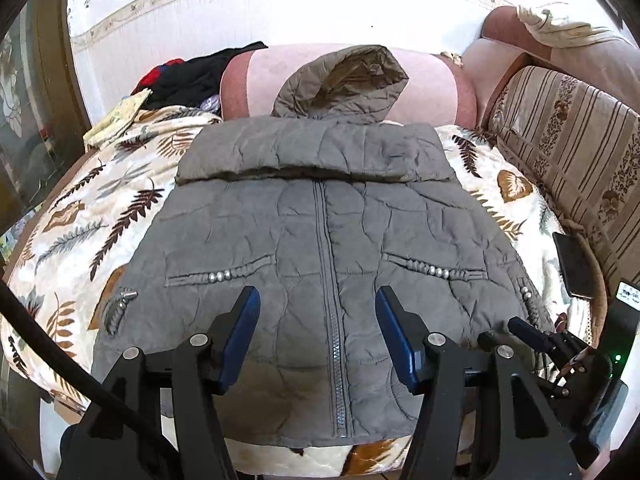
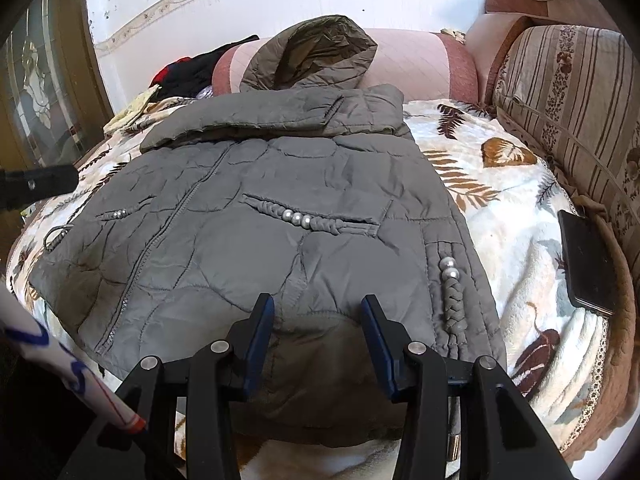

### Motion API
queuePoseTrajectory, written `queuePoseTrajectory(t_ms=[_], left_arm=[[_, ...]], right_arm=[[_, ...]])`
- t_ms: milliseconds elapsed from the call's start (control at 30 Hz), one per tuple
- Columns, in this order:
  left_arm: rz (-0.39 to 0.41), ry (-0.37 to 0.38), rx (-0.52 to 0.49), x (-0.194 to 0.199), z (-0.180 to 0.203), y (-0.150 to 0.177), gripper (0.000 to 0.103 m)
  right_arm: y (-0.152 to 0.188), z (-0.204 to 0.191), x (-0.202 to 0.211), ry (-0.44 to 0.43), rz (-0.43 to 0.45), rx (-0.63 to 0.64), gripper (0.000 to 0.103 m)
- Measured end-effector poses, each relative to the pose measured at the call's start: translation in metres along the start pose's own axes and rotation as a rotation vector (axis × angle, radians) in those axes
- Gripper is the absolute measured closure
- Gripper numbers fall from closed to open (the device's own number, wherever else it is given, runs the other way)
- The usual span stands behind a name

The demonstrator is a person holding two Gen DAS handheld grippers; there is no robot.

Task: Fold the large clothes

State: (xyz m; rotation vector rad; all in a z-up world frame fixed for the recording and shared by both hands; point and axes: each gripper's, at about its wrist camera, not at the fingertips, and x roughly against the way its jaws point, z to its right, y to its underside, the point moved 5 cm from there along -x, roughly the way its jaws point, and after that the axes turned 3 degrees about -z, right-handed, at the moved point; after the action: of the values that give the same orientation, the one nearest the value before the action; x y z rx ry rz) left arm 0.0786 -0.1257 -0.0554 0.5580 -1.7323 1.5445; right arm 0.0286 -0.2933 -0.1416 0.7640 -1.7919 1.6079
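A grey quilted jacket lies front up on a leaf-patterned blanket, zipper closed. Its sleeves are folded across the chest, and the hood rests against a pink bolster. My left gripper hovers open over the lower front, astride the zipper, with nothing between its fingers. My right gripper stands open over the jacket at its lower right hem, beside a braided, pearl-trimmed strip. One blue-padded finger of the right gripper shows at the jacket's right edge in the left wrist view.
A black phone lies on the blanket at the right edge. A striped cushion lines the right side, and a pink bolster the back. Dark and red clothes are piled at the back left. A white sleeve with blue marks crosses the lower left.
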Motion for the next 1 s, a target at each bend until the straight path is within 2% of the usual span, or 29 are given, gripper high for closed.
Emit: queuePoseTrajectory(t_ms=[233, 467, 733, 800, 1000], left_arm=[[-0.024, -0.038, 0.017, -0.011, -0.011, 0.008, 0.043], [-0.103, -0.107, 0.049, -0.044, -0.033, 0.032, 0.043], [-0.213, -0.138, 0.089, -0.077, -0.051, 0.064, 0.043], [-0.233, -0.141, 0.087, -0.083, -0.052, 0.070, 0.038], [-0.223, -0.149, 0.081, -0.075, -0.053, 0.066, 0.036]], right_arm=[[-0.001, -0.004, -0.001, -0.011, 0.002, 0.004, 0.054], [-0.001, -0.010, -0.002, -0.014, 0.000, 0.019, 0.054], [0.000, -0.016, -0.007, -0.023, -0.023, 0.034, 0.054], [0.002, -0.019, -0.009, -0.022, -0.037, 0.043, 0.054], [0.005, -0.020, -0.012, -0.022, -0.051, 0.048, 0.054]])
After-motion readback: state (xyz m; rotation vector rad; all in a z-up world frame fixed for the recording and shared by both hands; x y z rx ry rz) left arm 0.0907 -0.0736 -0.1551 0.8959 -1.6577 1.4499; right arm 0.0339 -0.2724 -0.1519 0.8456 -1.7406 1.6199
